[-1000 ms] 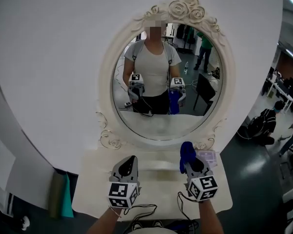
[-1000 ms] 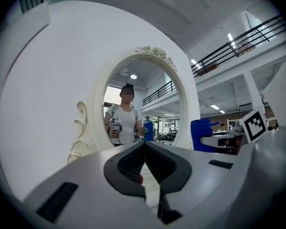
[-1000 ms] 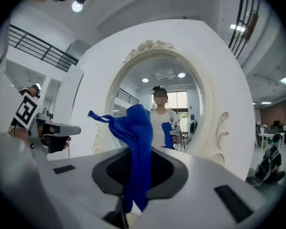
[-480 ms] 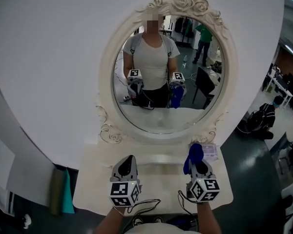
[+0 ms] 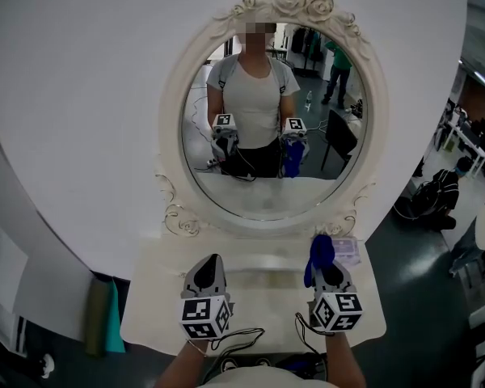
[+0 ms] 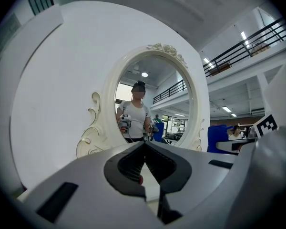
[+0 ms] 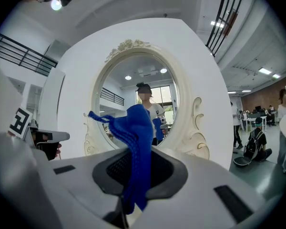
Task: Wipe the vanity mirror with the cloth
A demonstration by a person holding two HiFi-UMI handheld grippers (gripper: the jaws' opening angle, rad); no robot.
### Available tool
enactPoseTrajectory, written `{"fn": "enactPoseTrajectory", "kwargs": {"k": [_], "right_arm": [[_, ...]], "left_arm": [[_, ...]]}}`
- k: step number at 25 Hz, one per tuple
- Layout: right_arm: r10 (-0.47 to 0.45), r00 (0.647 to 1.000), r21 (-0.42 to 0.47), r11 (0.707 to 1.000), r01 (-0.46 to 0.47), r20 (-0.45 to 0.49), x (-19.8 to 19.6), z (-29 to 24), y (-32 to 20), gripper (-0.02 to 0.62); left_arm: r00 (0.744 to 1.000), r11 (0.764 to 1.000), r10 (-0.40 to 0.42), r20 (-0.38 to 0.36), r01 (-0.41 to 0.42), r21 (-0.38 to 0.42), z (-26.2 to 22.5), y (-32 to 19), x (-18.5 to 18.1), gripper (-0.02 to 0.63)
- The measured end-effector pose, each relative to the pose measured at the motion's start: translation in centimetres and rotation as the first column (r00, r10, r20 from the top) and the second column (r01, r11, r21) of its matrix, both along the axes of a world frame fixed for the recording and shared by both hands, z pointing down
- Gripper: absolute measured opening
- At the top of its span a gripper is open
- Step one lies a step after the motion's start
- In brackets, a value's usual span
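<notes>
An oval vanity mirror (image 5: pixel 267 148) in an ornate cream frame (image 5: pixel 171 120) stands upright on a small cream table (image 5: pixel 158 297); it also fills the left gripper view (image 6: pixel 148 104) and the right gripper view (image 7: pixel 133 99). My right gripper (image 5: pixel 322 265) is shut on a blue cloth (image 5: pixel 318 255), which sticks up from the jaws (image 7: pixel 133 142). It hovers over the table's right side, short of the glass. My left gripper (image 5: pixel 208 267) is shut with nothing in it, level with the right one, over the table's left side.
A white round wall panel (image 5: pixel 81 120) backs the mirror. A pale patterned item (image 5: pixel 349 253) lies on the table's right rear. A teal and grey object (image 5: pixel 103 314) leans left of the table. People (image 5: pixel 449 192) and desks are at far right.
Both grippers have drawn slightly back toward me from the mirror over the last second; the view has shifted a little. The cloth stays clamped in the right gripper.
</notes>
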State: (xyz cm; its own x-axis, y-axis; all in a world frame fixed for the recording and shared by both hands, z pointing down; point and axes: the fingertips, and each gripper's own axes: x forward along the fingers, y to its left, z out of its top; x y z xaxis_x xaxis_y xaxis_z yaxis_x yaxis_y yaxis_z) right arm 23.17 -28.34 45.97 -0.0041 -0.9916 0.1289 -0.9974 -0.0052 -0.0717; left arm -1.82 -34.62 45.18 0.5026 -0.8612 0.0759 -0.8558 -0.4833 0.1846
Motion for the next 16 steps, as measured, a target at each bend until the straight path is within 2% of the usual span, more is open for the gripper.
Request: {"fn": "enactPoseTrajectory", "kwargs": {"k": [16], "right_arm": [[-0.027, 1.0, -0.005, 1.0, 0.027, 0.007, 1.1, 0.3, 0.2, 0.066]], "left_arm": [[0.999, 0.999, -0.039, 0.023, 0.039, 0.011, 0.1, 0.5, 0.6, 0.005]]}}
